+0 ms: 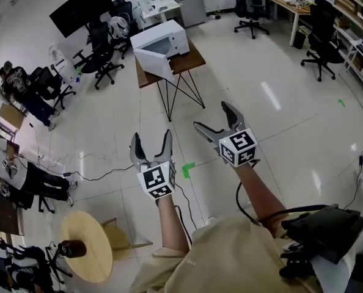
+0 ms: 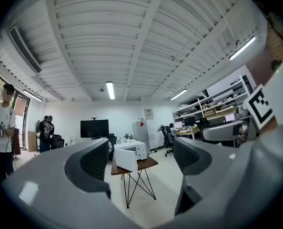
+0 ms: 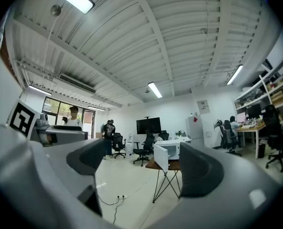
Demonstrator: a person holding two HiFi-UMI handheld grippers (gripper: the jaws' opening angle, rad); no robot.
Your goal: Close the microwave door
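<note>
A white microwave (image 1: 163, 39) stands on a small brown table (image 1: 187, 63) some way ahead of me, its door (image 1: 152, 65) swung wide open toward me. The same microwave (image 2: 132, 150) and open door (image 2: 126, 160) appear between the jaws in the left gripper view, and the microwave (image 3: 172, 148) with its door (image 3: 161, 157) in the right gripper view. My left gripper (image 1: 151, 144) and right gripper (image 1: 213, 118) are both held out in the air, far short of the table. Both stand open with nothing between their fingers.
The table rests on thin black wire legs (image 1: 180, 96) on a shiny white floor. Office chairs (image 1: 105, 57), a black screen (image 1: 80, 8) and desks stand beyond it. People (image 1: 22, 87) are at the left. A round wooden table (image 1: 87, 246) and a floor cable (image 1: 90, 176) lie nearby.
</note>
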